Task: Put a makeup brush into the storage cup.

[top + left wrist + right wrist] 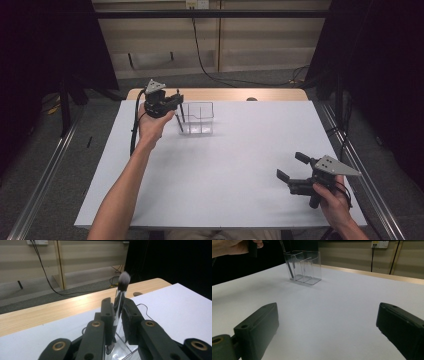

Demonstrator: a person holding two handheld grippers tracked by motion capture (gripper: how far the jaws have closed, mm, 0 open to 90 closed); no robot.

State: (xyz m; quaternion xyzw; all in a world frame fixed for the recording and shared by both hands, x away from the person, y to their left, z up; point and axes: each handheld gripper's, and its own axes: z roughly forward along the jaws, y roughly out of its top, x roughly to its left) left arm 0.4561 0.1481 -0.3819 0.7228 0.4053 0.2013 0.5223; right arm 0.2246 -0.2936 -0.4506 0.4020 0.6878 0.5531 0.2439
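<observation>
Clear plastic makes up the one organiser box point(197, 119) on the white tabletop point(225, 175), standing near the far left part of it. Seen from the right gripper view, the box point(304, 267) is split by inner walls into several compartments; how many I cannot tell exactly.

One makeup brush point(119, 302) is in play. It stands nearly upright, bristles up, its dark handle end down inside the compartment at the box's left end, as the high view has it. The left tongs point(176, 102) are closed on the brush's shiny middle part, both pads against it, with the tongs just above the box's left rim. No other item can be made out in the box.

Two tongs in all: the right tongs point(290, 166) rest low over the near right of the tabletop, well apart from the box, jaws spread wide with nothing between them.

Beyond the white sheet a strip of pale wood point(220, 94) shows at the far edge, with a small dark round thing point(251, 99) on it. Between the right tongs and the box lies bare tabletop.
</observation>
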